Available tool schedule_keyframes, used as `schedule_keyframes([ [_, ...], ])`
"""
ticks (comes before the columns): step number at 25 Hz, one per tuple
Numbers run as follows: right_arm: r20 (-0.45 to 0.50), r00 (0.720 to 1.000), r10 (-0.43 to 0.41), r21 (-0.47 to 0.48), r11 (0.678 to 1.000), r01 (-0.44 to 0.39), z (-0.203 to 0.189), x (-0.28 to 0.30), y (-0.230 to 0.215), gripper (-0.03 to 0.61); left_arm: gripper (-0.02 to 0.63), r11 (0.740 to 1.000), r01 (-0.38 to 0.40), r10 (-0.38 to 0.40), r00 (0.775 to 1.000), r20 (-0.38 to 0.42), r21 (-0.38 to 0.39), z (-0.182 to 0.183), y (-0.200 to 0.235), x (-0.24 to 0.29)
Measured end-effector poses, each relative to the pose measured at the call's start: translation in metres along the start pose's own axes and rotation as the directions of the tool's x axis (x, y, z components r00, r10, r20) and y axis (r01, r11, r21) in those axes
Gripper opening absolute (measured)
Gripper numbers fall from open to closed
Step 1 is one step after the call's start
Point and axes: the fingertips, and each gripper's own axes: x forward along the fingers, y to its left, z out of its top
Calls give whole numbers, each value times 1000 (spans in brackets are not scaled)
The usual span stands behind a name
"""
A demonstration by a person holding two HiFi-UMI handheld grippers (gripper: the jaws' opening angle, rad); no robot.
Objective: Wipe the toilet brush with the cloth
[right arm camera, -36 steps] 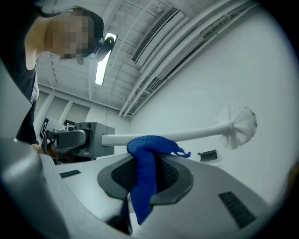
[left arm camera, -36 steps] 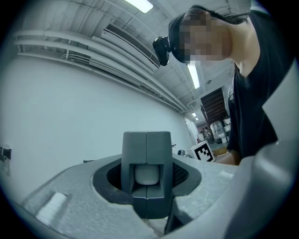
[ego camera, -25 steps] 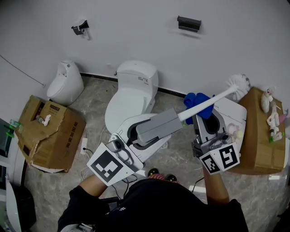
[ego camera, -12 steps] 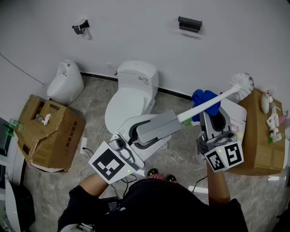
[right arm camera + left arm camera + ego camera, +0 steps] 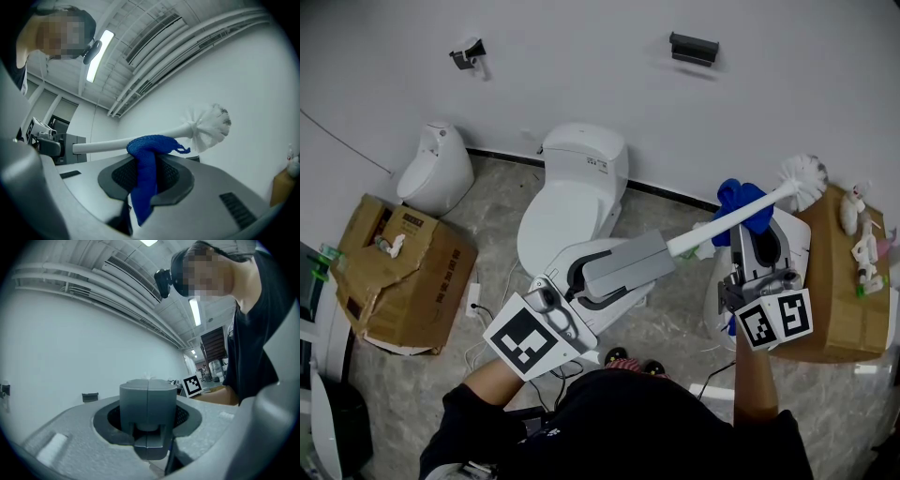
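Observation:
In the head view my left gripper [image 5: 667, 247] is shut on the near end of the toilet brush's white handle [image 5: 722, 220], holding it slanted up to the right. The white bristle head [image 5: 804, 178] hangs over the right cardboard box. A blue cloth [image 5: 739, 201] is wrapped over the handle close to the head, and my right gripper [image 5: 750, 234] is shut on it from below. In the right gripper view the cloth [image 5: 144, 168] drapes over the handle [image 5: 105, 146] and runs down between the jaws; the bristle head [image 5: 211, 127] lies beyond. The left gripper view shows shut jaws against the wall.
A white toilet [image 5: 577, 197] stands at the wall behind my left gripper, with a small white urinal [image 5: 436, 171] to its left. Cardboard boxes sit at the left [image 5: 398, 274] and right [image 5: 839, 281], the right one carrying small bottles [image 5: 865, 248]. A white fixture [image 5: 792, 232] lies under my right gripper.
My right gripper has slid the blue cloth along the handle, up and right toward the bristle head. The brush head has swung slightly further right.

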Motion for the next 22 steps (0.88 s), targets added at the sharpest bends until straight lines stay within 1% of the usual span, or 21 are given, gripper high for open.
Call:
schedule_keyframes([
  [8,10,999,-35,-9,999,35,4,-2,-14,77,172,1000,4,-4,1000,-5,-7,0,1,-1],
  [13,19,998,-65,-9,998,66,5,-8,-25,77,172,1000,10,-10,1000,10,-11,1,-2,-2],
  [22,6,998,-69,23,997,69,-7,-6,-27,77,170,1000,17,-17,1000,23,-25,2,3,-2],
])
